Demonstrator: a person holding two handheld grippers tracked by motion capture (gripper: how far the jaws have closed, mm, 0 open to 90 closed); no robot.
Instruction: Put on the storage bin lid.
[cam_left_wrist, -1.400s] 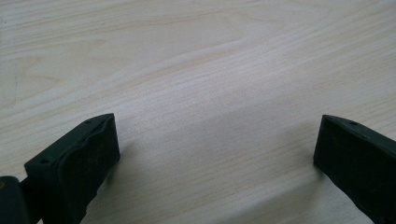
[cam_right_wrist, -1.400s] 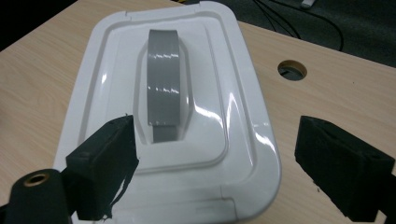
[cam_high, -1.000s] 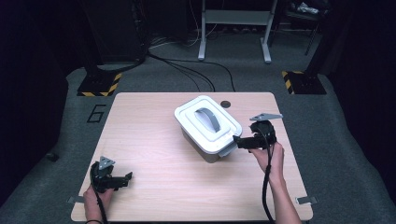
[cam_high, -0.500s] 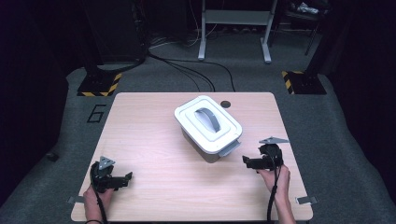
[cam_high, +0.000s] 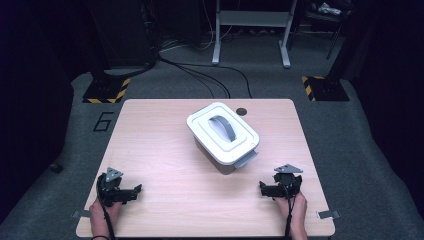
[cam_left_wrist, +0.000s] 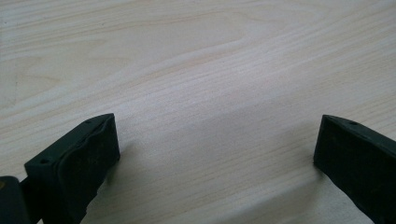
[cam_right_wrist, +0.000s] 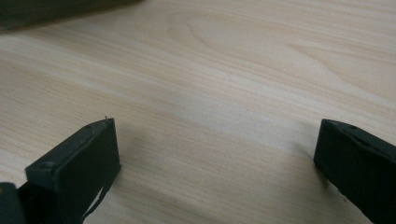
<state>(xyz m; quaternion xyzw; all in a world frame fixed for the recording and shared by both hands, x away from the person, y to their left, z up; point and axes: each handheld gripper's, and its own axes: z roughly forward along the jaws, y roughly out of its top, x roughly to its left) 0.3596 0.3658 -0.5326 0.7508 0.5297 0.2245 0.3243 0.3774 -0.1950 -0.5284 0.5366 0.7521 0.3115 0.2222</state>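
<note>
The box (cam_high: 223, 136), white lid on and grey handle up, sits past the middle of the worktop (cam_high: 155, 135), slightly right. The right tongs (cam_high: 264, 189) lie near the worktop's near right corner, well apart from the box, which stands farther and to their left. Their jaws gape wide over bare wood and have just been opening, nothing between them. The left tongs (cam_high: 134, 192) rest near the near left corner, jaws wide too. A second ago the right tongs were up beside the box's right end; the left ones have not moved.
</note>
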